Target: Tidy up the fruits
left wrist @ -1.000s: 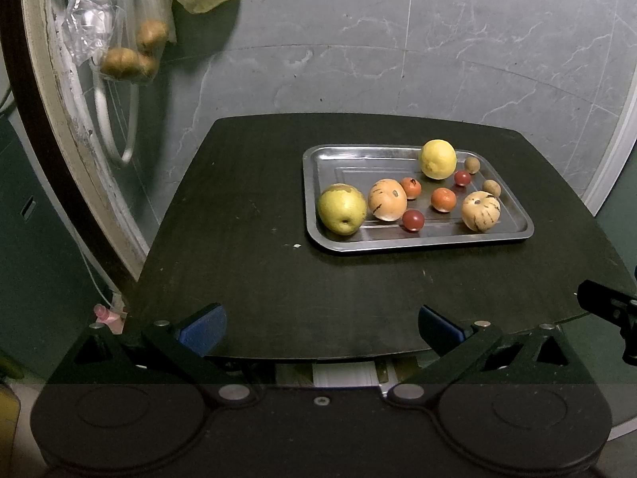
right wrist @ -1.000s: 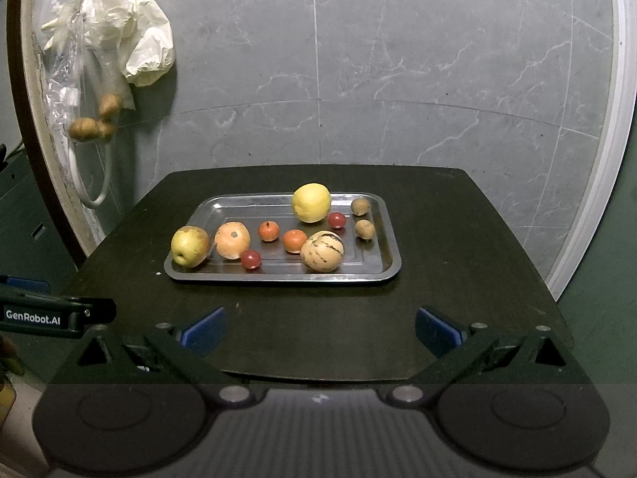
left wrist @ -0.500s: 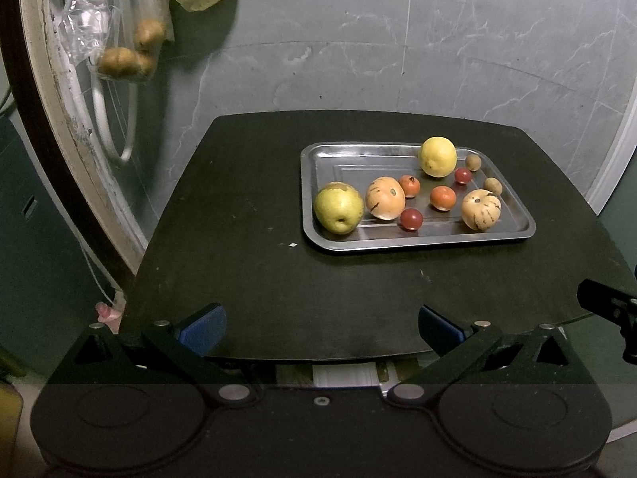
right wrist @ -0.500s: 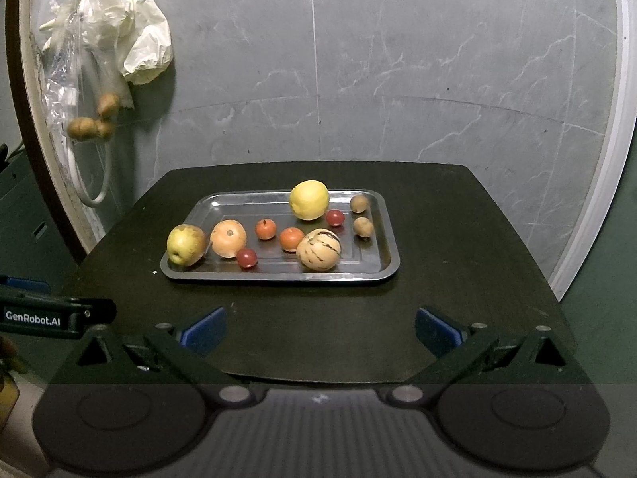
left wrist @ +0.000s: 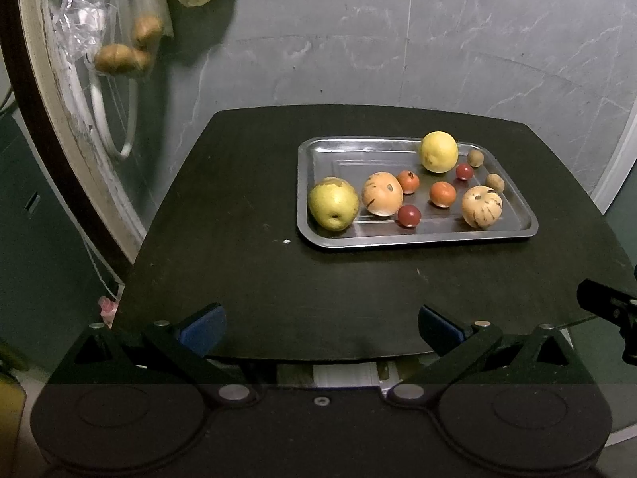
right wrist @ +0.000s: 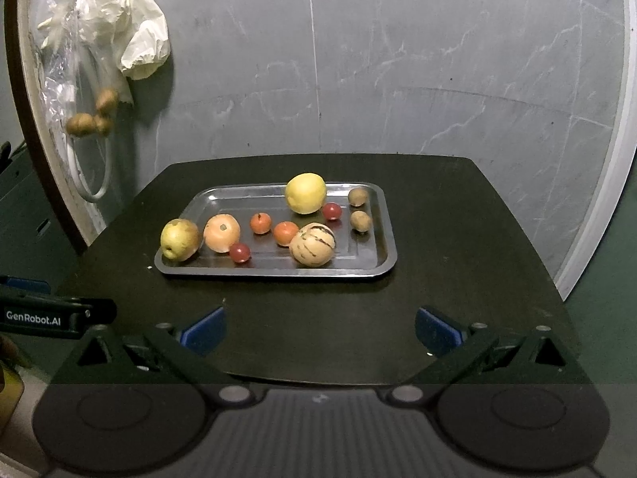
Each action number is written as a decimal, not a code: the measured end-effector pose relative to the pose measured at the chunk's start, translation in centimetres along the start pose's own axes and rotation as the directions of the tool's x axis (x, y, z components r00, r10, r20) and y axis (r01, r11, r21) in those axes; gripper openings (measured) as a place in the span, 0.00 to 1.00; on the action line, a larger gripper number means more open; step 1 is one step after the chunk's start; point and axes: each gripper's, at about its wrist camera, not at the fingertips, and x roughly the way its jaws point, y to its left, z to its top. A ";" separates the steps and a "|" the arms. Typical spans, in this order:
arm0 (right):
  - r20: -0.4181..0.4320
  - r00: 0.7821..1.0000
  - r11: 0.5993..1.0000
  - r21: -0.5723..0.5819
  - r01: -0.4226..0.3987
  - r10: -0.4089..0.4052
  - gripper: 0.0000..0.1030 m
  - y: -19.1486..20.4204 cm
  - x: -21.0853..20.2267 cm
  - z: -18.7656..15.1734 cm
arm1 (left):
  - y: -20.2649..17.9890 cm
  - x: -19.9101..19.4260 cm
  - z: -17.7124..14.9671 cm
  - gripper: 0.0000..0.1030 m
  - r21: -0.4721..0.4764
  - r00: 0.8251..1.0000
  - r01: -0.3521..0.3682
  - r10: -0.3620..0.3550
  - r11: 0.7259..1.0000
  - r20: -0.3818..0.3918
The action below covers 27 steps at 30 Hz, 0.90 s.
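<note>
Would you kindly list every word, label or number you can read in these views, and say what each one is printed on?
"GenRobot.AI": white lettering on the side of the left claw, seen at the left edge of the right wrist view.
Nothing else is legible: the tray, the fruit and the table carry no visible text.

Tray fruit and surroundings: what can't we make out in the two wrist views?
- Small brown fruits, right wrist view: too small to identify.
- Hanging plastic bag, left wrist view: cut off by the top edge; its brown contents are blurred.
- Table near edge, both views: hidden behind each claw's body.
- Other claw: only a sliver at each frame edge; its opening is unreadable there.
</note>
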 end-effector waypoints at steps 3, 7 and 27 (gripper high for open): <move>-0.010 1.000 1.000 -0.001 -0.010 0.010 1.00 -0.4 0.4 0.0 | -0.4 0.2 0.0 0.99 -0.002 1.000 -0.007 0.007 1.000 -0.007; -0.026 0.999 1.000 -0.004 -0.027 0.027 1.00 -1.0 0.9 0.0 | -1.0 0.5 0.0 0.99 -0.008 1.000 -0.016 0.016 1.000 -0.022; -0.068 0.990 0.991 -0.026 -0.127 0.125 1.00 -3.4 3.0 0.9 | -3.2 1.8 0.5 0.99 -0.078 0.992 -0.101 0.095 0.992 -0.083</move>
